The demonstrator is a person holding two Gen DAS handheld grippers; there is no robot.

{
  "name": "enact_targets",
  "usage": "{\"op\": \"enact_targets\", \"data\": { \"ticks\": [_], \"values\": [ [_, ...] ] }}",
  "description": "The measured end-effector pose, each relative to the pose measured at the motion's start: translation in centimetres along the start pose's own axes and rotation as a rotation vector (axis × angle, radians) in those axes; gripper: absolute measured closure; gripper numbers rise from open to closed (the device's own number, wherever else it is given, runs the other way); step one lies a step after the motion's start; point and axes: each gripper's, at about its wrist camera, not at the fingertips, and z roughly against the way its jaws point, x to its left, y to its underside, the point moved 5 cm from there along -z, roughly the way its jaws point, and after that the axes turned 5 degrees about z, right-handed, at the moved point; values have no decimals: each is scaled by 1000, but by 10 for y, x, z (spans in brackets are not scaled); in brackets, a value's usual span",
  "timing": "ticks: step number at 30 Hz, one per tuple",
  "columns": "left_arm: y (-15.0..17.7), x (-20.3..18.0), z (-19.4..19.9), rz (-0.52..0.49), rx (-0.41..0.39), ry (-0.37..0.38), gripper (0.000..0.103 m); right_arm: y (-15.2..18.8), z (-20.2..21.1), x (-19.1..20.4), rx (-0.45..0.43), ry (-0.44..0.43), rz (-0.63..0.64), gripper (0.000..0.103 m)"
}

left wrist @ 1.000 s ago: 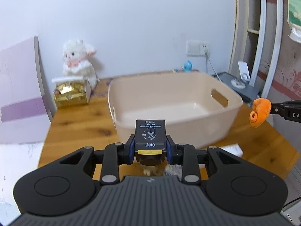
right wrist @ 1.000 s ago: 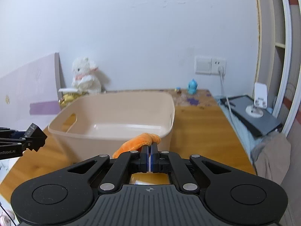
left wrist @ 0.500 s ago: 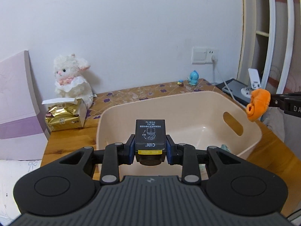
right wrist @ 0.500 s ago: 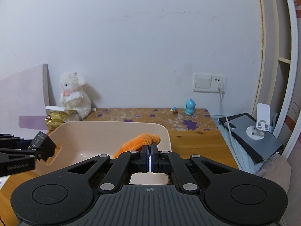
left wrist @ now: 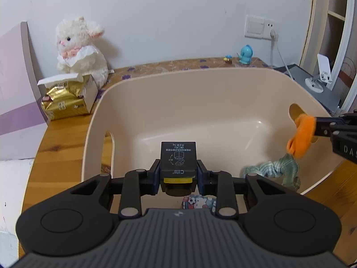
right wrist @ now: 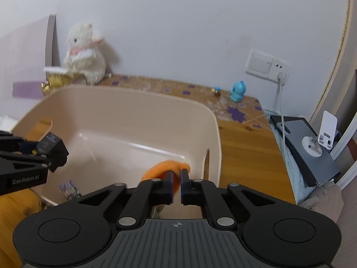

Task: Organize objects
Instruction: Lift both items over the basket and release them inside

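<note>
A small black box (left wrist: 178, 157) is pinched in the left hand-held gripper (left wrist: 178, 174) above the beige bin (left wrist: 214, 84) on the desk (left wrist: 60, 143). The right hand-held gripper (right wrist: 176, 174), jaws slightly parted, has an orange cloth (left wrist: 301, 134) between them over the bin's right side. A green cloth (left wrist: 276, 170) and a cartoon packet (left wrist: 196, 202) lie inside.

A plain white wall (left wrist: 178, 11) backs a wooden table (left wrist: 62, 138) whose rear strip carries a purple flower pattern. A white switch and socket plate (right wrist: 267, 65) sits on the wall, a cable plugged in. White shelving (left wrist: 334, 22) stands at the right.
</note>
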Motion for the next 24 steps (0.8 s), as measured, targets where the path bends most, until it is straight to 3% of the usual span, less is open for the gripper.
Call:
{"op": "enact_targets", "data": {
  "ticks": [1, 3, 6, 8, 9, 12, 24],
  "values": [
    [1, 0, -2, 5, 8, -3, 69, 0, -1, 0, 3, 0, 4, 74],
    [2, 2, -1, 24, 12, -2, 63, 1, 2, -1, -1, 13, 7, 56],
    [0, 4, 10, 52, -20, 23, 34, 2, 12, -5, -27, -1, 7, 45],
    [-2, 2, 22, 59, -51, 16, 18, 2, 21, -7, -46, -15, 8, 40],
    [-3, 1, 28, 57, -69, 12, 14, 2, 26, -7, -57, -16, 6, 31],
    [-3, -3, 45, 38, -99, 2, 13, 6, 41, -9, -87, 40, 21, 13],
    [25, -4, 97, 60, -145, -9, 10, 39, 83, -13, -123, 24, 11, 6]
  ]
}}
